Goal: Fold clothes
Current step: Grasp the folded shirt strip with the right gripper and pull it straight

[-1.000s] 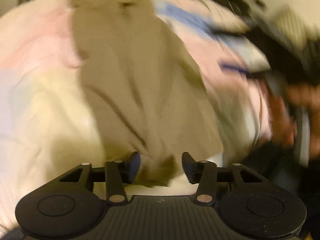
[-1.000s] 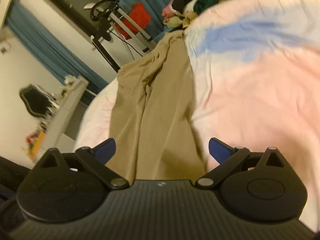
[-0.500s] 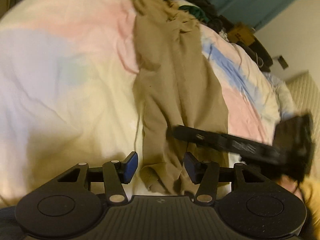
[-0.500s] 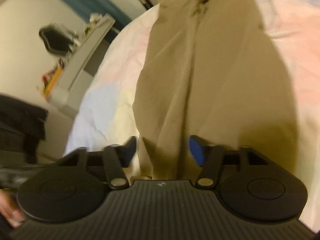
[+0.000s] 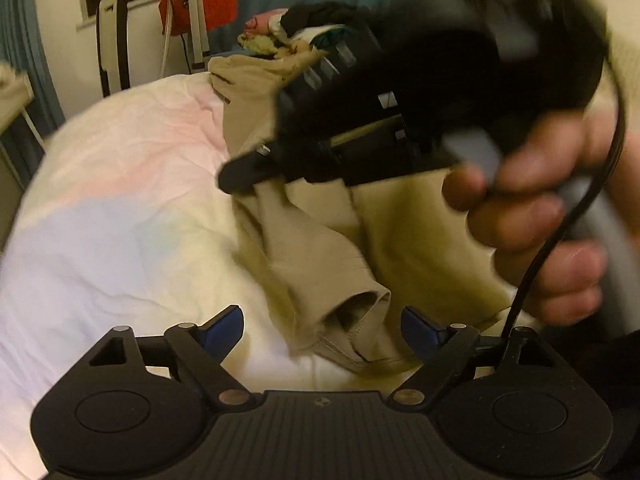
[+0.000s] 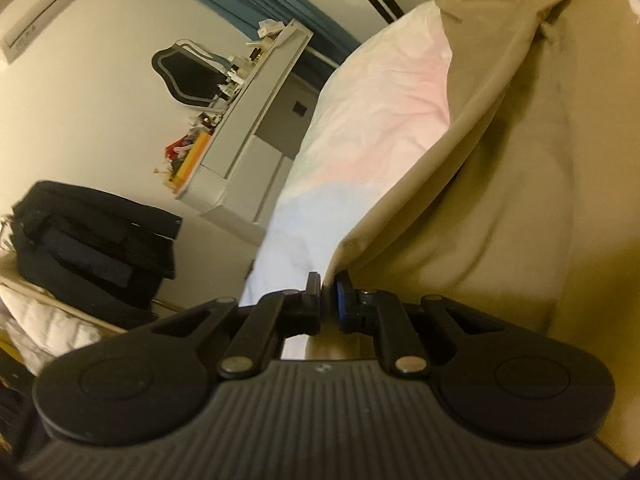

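Tan trousers lie lengthwise on a pastel bedspread. My left gripper is open, its blue-padded fingers either side of the trouser leg hem, which lies bunched on the bed. My right gripper is shut on the edge of the trousers and lifts that fabric off the bed. The right gripper also shows in the left wrist view, held by a hand, pinching the cloth above the hem.
A pile of other clothes sits at the far end of the bed. A tripod and blue curtain stand beyond. In the right wrist view a white dresser and a black suitcase stand beside the bed.
My right gripper closed on the trouser edge and lifted it. My left gripper opened wider and dropped closer to the leg hem.
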